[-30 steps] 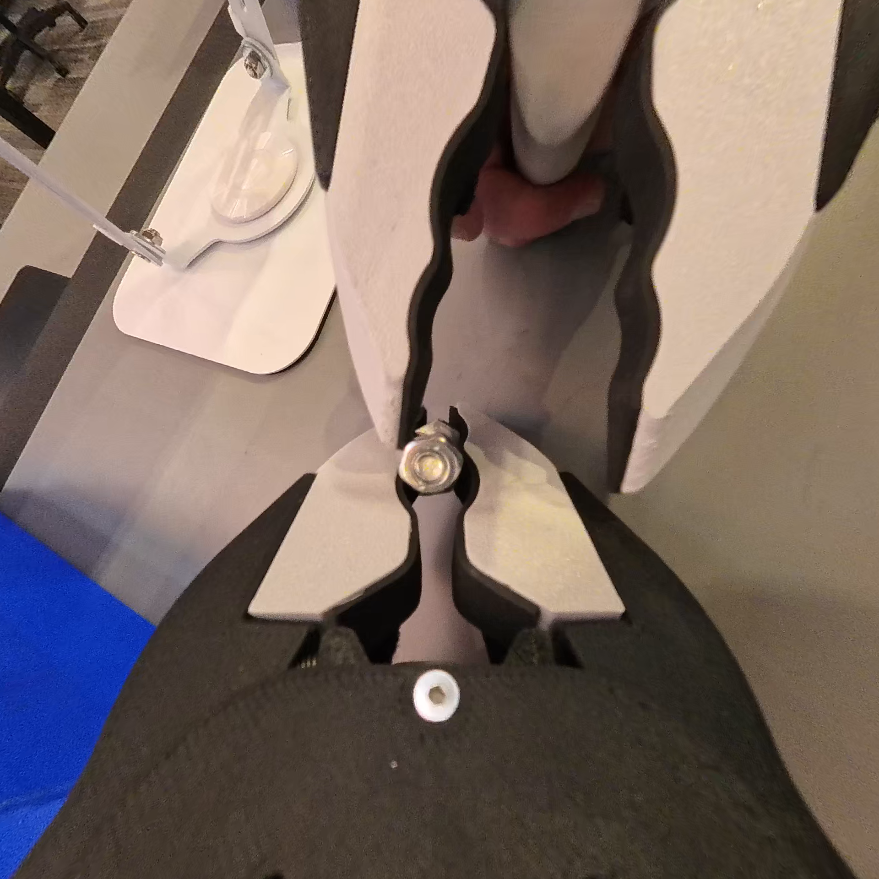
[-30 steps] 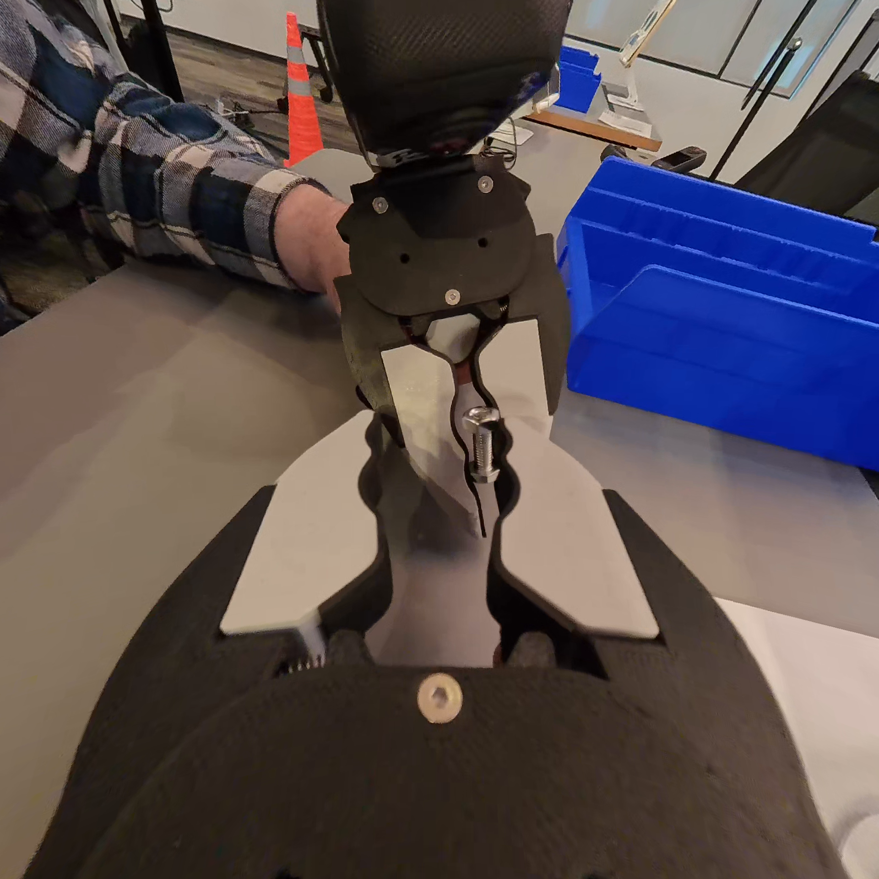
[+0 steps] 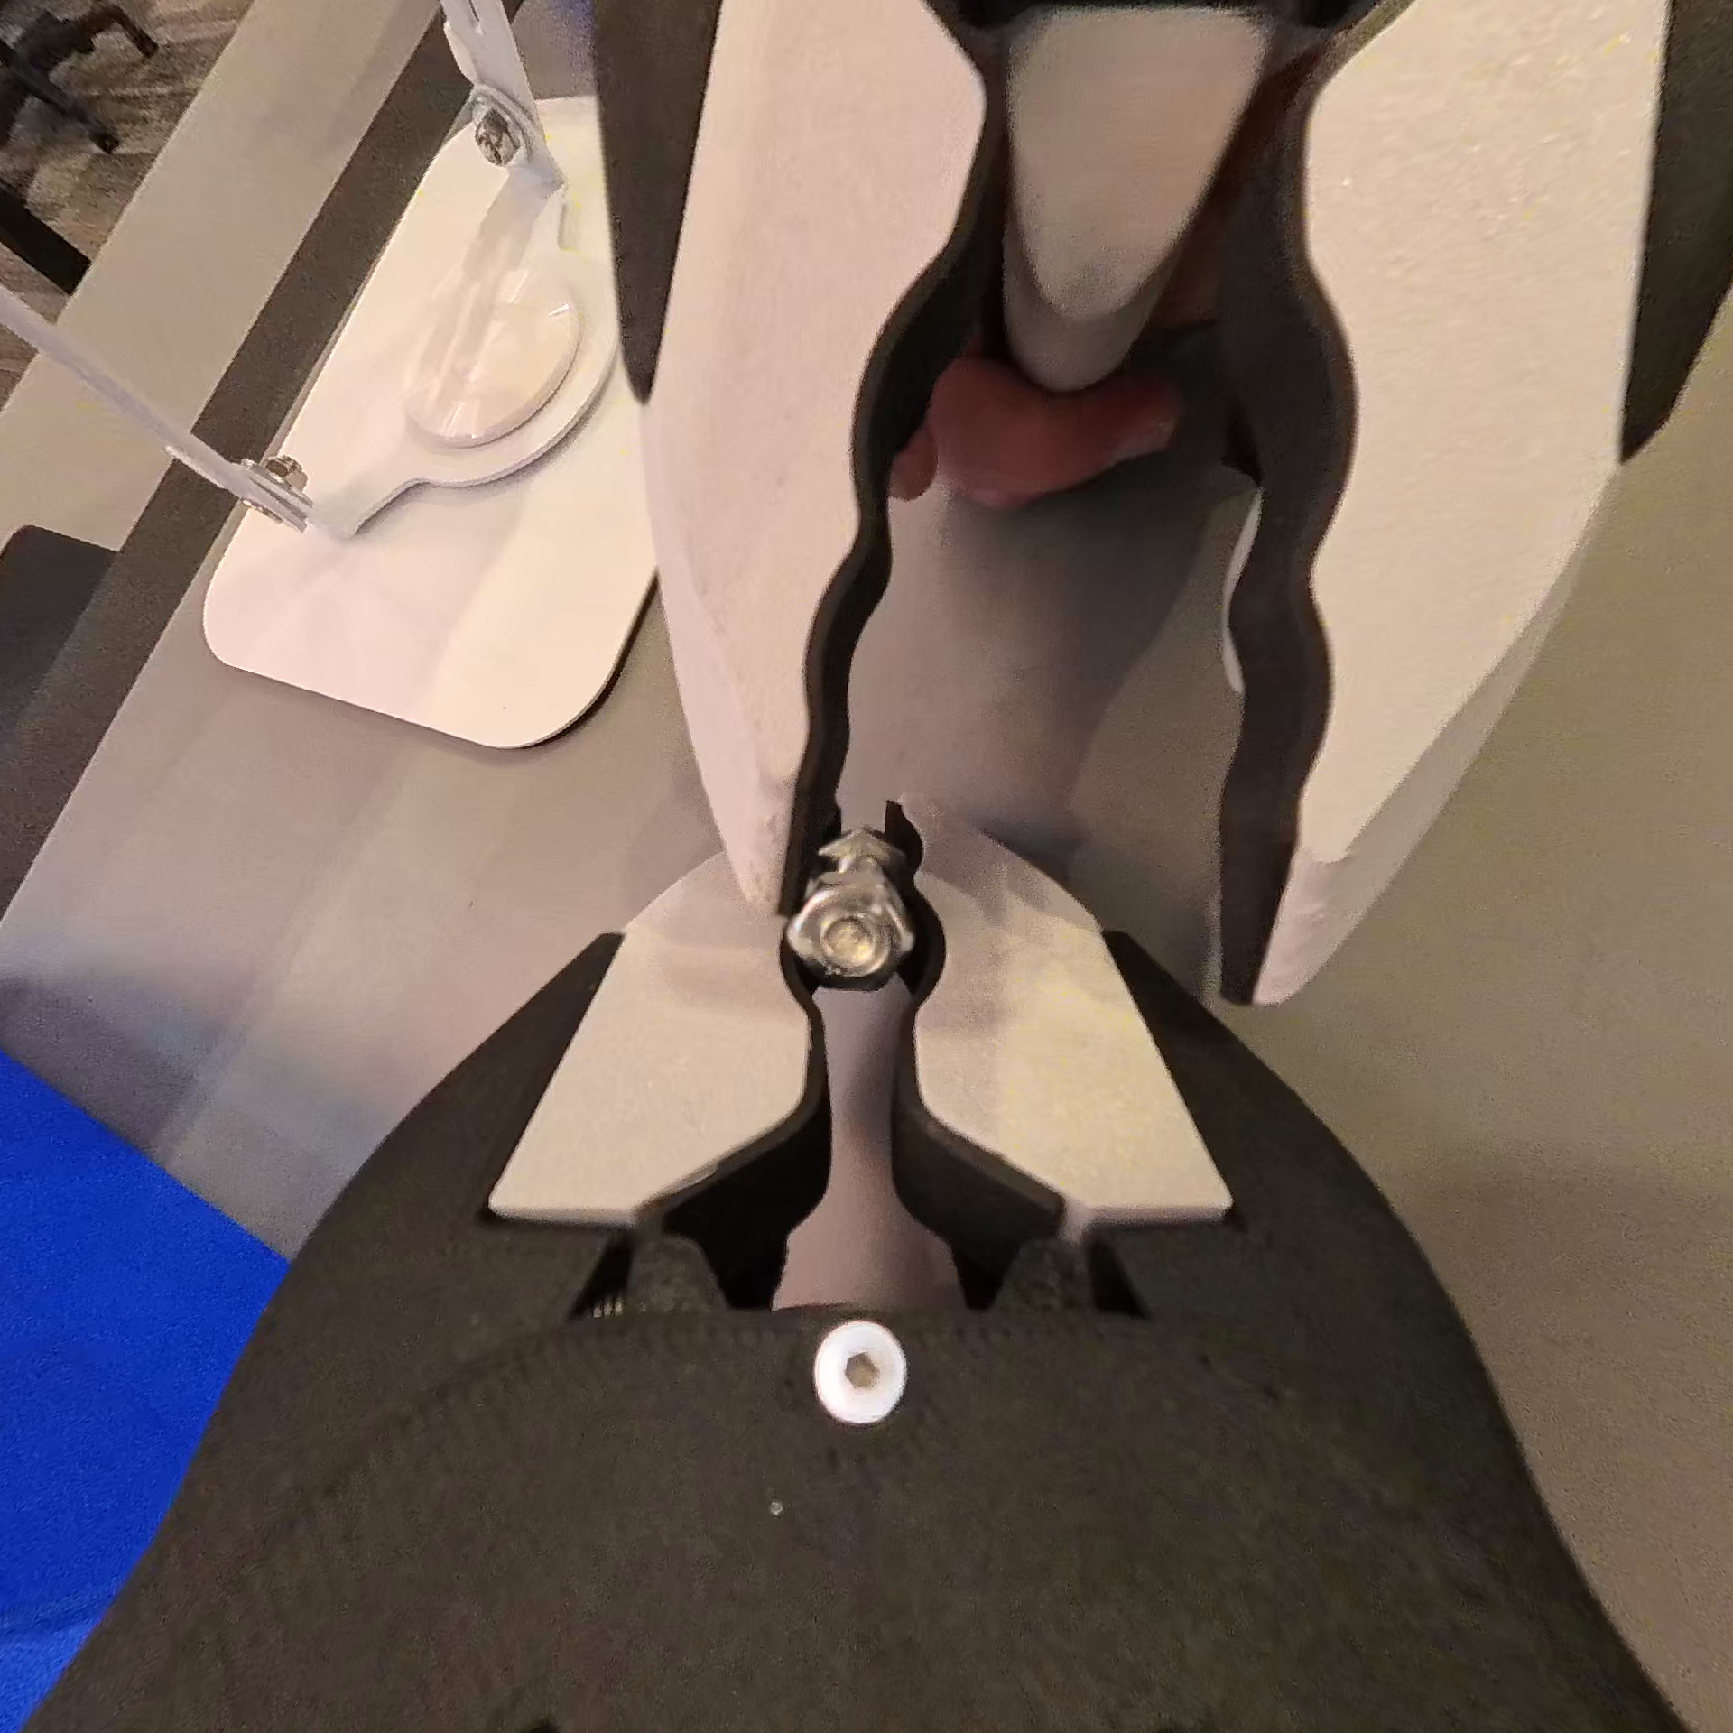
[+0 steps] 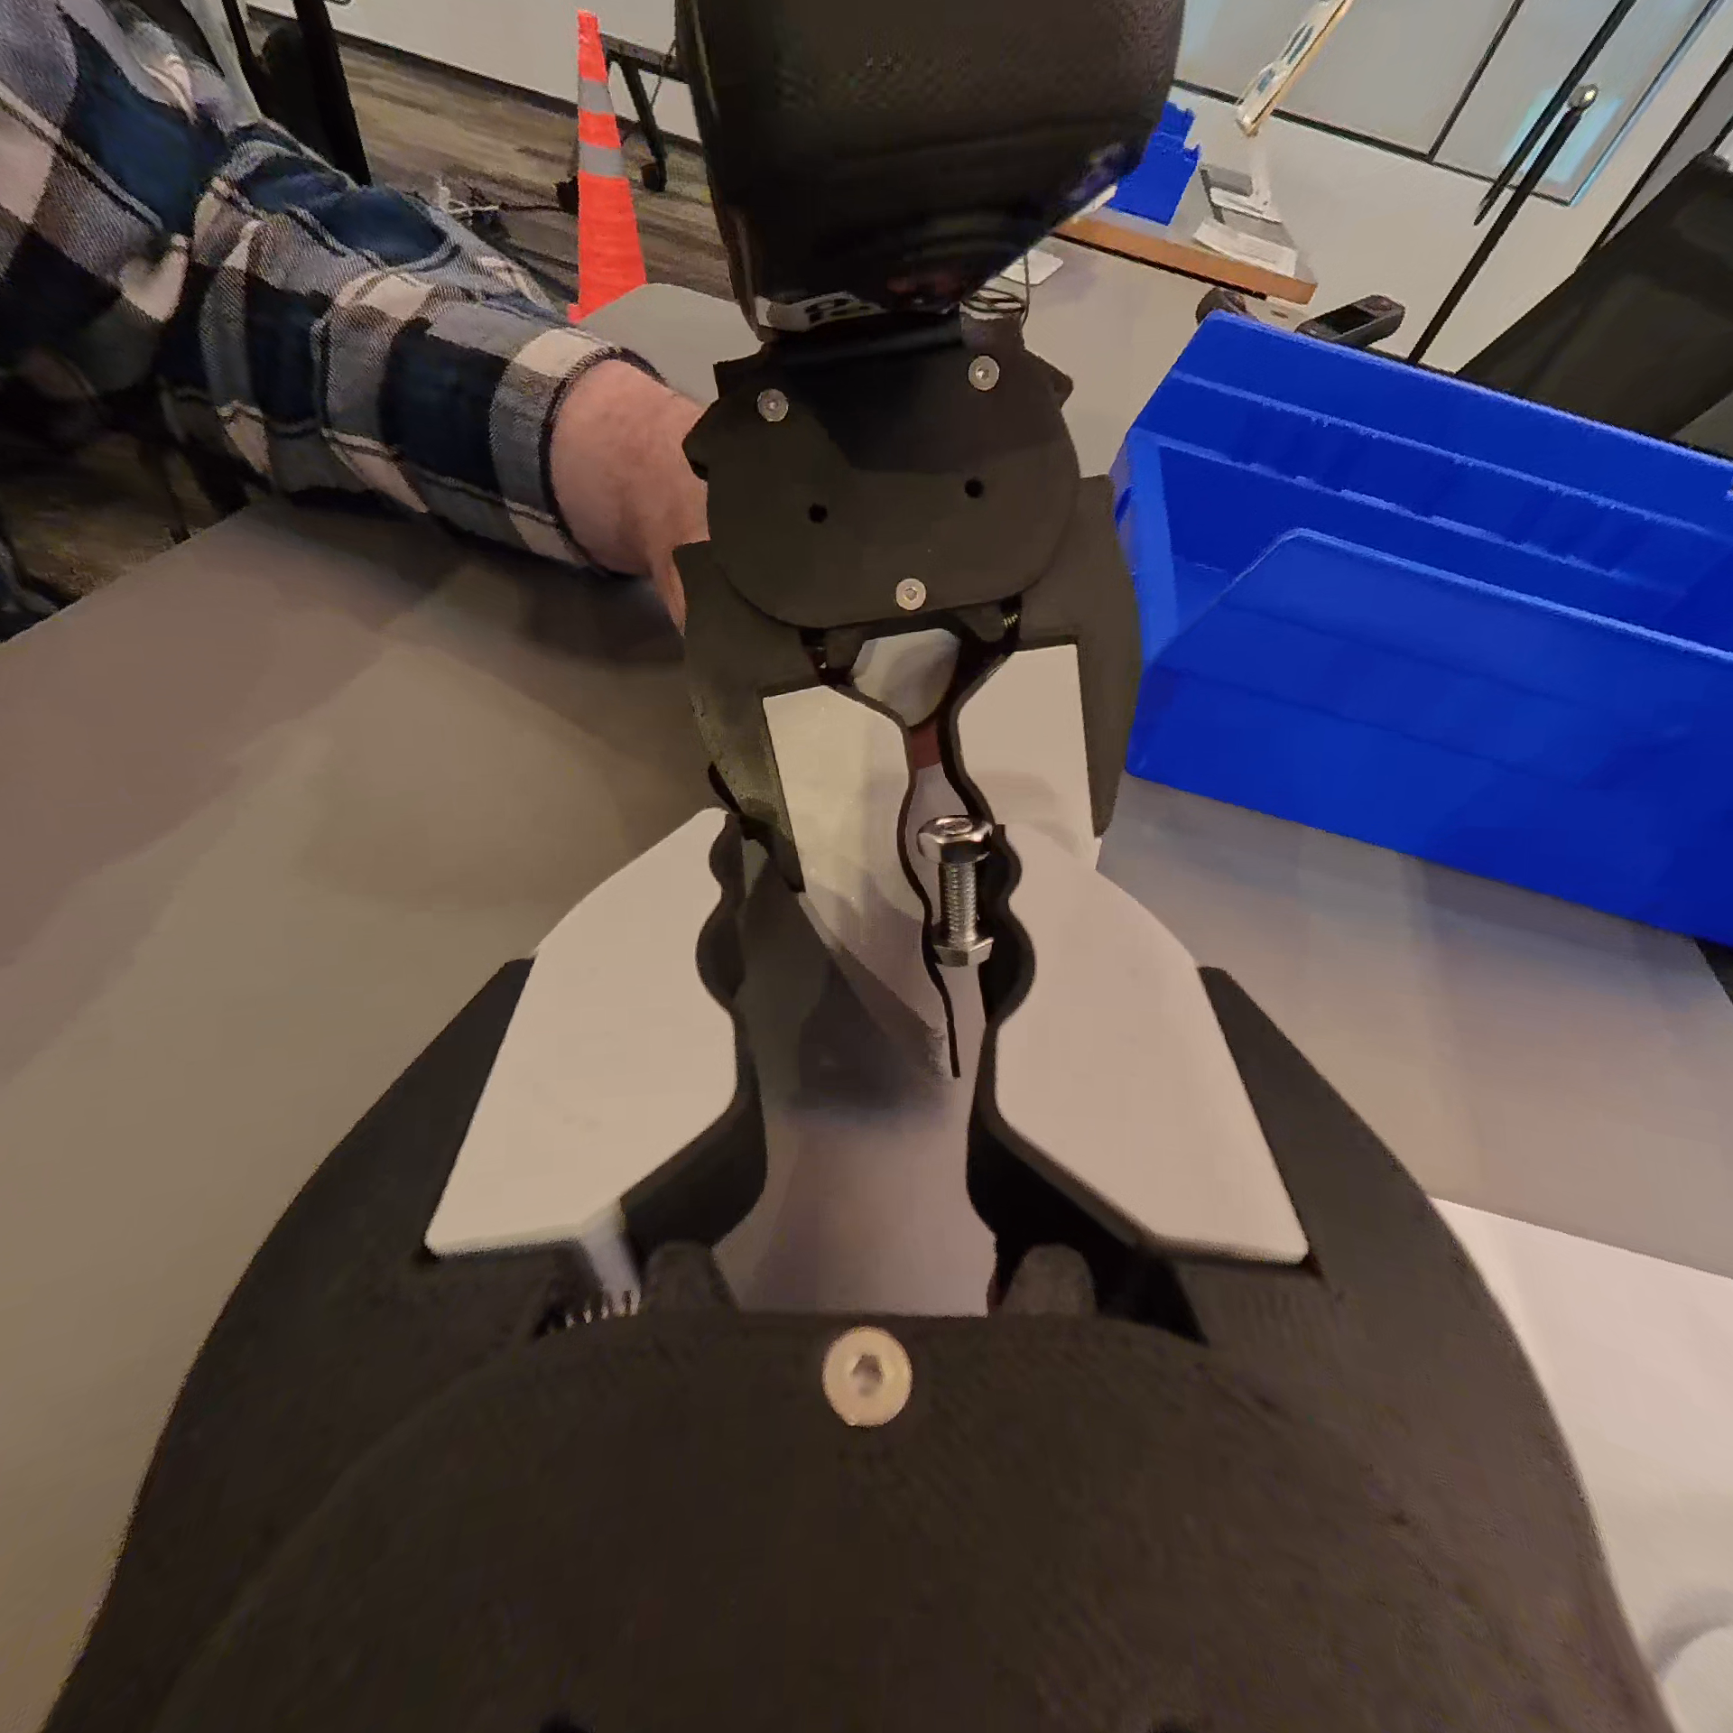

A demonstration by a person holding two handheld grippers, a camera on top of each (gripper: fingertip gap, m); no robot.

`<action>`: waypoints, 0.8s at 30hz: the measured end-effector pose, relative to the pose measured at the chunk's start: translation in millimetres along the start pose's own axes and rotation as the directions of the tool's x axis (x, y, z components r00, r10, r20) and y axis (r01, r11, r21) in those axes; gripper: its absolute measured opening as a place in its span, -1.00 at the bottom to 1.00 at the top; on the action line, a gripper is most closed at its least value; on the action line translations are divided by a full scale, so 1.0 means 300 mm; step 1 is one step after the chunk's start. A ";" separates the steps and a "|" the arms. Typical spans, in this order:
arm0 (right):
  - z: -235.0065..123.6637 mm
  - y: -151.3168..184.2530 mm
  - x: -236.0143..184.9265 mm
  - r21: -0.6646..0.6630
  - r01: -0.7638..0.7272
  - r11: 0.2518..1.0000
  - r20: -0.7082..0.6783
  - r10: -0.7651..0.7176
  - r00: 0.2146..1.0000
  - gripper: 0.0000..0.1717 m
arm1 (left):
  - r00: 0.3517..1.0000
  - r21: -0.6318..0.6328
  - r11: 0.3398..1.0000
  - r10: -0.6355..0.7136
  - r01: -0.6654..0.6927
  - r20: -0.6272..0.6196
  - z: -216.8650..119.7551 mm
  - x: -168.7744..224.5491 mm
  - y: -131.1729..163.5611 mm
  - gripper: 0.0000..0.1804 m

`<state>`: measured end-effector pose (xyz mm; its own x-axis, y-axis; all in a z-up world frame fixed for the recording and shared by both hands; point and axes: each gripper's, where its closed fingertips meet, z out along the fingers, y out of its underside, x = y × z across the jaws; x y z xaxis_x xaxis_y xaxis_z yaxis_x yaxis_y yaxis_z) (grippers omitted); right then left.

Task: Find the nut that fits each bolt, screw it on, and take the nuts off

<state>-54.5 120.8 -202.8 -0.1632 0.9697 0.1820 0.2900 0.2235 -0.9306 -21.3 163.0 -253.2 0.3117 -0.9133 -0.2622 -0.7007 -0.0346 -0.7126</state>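
Note:
My left gripper [image 3: 853,844] is shut on a silver bolt [image 3: 849,942] that lies along its fingers, with a hex piece at each end. In the right wrist view the left gripper [image 4: 956,1032] reaches in from the top. The bolt [image 4: 956,891] shows its thread there, with the nut [image 4: 961,949] at the end nearer my right gripper. My right gripper [image 4: 872,844] is open, its fingers standing on either side of the left gripper's fingertips and the bolt. In the left wrist view one finger [image 3: 750,750] of the right gripper [image 3: 1013,928] stands close beside the bolt and the other is well off to the right.
All of this hangs above a grey table [image 4: 281,844]. A blue bin [image 4: 1407,656] stands to the right, also seen at the lower left of the left wrist view [image 3: 94,1266]. A white stand base [image 3: 422,610] lies on the table. A person's plaid sleeve [image 4: 328,356] reaches in. An orange cone [image 4: 605,188] stands far back. Tip to tip, the grippers are about 6 cm apart.
Almost nothing has moved. My left gripper keeps its hold on the bolt. My right gripper's fingers stay spread around it, a touch wider than before.

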 end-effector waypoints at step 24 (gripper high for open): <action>-0.010 0.024 0.060 -0.042 -0.004 0.999 -0.093 0.000 0.996 -0.84 | 0.999 -0.032 0.999 0.041 -0.041 0.022 0.002 0.004 0.004 -0.91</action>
<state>-52.5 140.2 -205.4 -0.0749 0.9748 0.2102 0.3301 0.2232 -0.9172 -21.3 162.2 -254.7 0.2965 -0.9047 -0.3059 -0.7330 -0.0102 -0.6801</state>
